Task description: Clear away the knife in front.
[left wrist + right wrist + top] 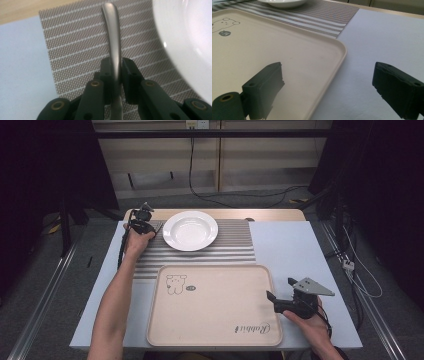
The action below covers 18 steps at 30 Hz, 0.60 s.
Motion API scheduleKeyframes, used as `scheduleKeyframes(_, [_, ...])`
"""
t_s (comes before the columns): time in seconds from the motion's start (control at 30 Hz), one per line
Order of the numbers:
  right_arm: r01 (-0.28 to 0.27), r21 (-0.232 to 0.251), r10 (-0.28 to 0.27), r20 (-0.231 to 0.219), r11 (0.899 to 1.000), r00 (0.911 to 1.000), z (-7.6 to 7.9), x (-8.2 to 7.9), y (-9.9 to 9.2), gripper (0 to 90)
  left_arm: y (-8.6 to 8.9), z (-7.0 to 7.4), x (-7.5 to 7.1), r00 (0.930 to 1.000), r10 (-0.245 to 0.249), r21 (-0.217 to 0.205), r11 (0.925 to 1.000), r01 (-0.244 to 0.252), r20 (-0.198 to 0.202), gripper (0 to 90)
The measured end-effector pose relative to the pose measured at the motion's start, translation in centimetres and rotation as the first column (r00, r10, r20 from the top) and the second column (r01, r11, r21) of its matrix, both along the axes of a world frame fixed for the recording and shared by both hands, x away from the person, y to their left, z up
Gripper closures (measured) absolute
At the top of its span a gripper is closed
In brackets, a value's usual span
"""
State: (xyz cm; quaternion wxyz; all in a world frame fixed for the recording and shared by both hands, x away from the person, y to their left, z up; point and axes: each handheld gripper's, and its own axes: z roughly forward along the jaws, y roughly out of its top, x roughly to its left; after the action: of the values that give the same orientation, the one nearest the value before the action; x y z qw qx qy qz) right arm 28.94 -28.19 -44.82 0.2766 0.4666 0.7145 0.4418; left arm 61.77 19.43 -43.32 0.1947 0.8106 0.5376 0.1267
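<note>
A: Our left tool [116,68] is pinched tight on a metal utensil handle [113,37], lying on the striped mat [75,50] just left of the white plate [190,230].

B: And our right tool [328,90] is spread wide, holding nothing, straddling the right rim of the beige tray [287,50], which sits nearer us than the plate on the pale blue tabletop [290,245]. Beyond the plate we see wooden cabinets [210,160].

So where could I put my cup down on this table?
The tray is bare apart from its printed bear. The pale blue tabletop right of the striped mat is free, back of the right gripper. It is crowded by the white plate, where the left gripper clamps a metal utensil handle.
</note>
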Motion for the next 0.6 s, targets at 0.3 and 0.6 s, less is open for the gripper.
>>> scheduleKeyframes(0.3, [0.0, 0.0, 0.0, -0.002, 1.0, 1.0, -0.03, 0.03, 0.02, 9.3, 0.01, -0.17, 0.23, 0.9999, 0.012, -0.021, 0.9997, -0.012, 0.012, 78.8])
scheduleKeyframes(0.6, [0.0, 0.001, 0.0, -0.002, 1.0, 1.0, 0.02, -0.07, 0.02, 9.3, -0.33, -0.11, 0.03, 0.9997, 0.011, 0.006, 0.9999, -0.011, 0.021, 79.9])
